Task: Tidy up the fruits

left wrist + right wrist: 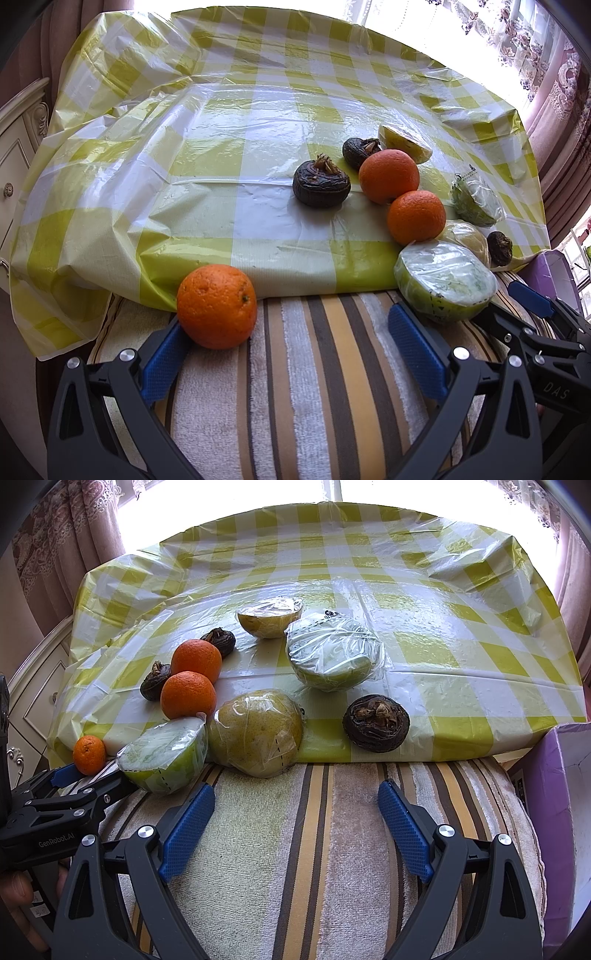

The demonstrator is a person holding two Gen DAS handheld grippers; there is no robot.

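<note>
My left gripper [288,347] is open over a striped towel; its left finger touches or nearly touches a lone orange [217,306]. Two more oranges [388,175] [416,217] sit on the checked cloth with dark wrinkled fruits [321,183] [358,151]. Several plastic-wrapped green and yellow fruit halves [445,282] lie to the right. My right gripper [297,825] is open and empty on the towel, just before a wrapped yellow half [256,733] and a dark fruit [375,723]. A wrapped green half [334,655] sits behind.
The yellow-checked plastic cloth [461,657] covers a raised surface behind the striped towel [314,867]. A purple box [554,812] stands at the right. A white cabinet [18,147] is at the left, curtains and a bright window behind.
</note>
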